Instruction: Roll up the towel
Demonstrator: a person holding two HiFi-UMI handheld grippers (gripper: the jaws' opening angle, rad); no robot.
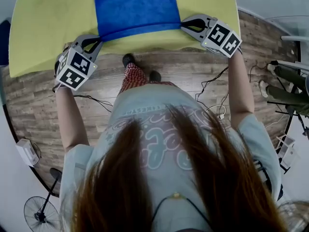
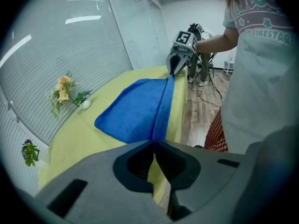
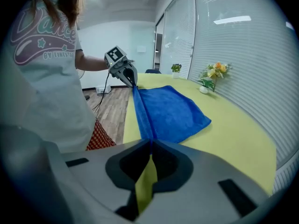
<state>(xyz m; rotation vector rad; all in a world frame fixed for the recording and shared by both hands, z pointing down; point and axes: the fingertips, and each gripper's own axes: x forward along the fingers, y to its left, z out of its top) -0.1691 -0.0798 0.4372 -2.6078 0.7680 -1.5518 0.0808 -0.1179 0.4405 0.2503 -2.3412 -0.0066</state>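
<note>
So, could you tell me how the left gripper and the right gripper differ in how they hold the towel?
The left gripper pinches the towel at its near left corner; the right gripper pinches its near right corner. In the head view the left gripper sits closer to the person than the right gripper, so the held edge slants. Both have jaws shut on that near edge.

My T-shirt (image 1: 159, 129) is pale grey, short-sleeved, with looping lettering and stars; below, what looks like red checked trousers (image 1: 133, 77). My left gripper (image 1: 98, 39) and right gripper (image 1: 184, 24) are grey, each bearing a black-and-white marker cube (image 1: 75, 69).
</note>
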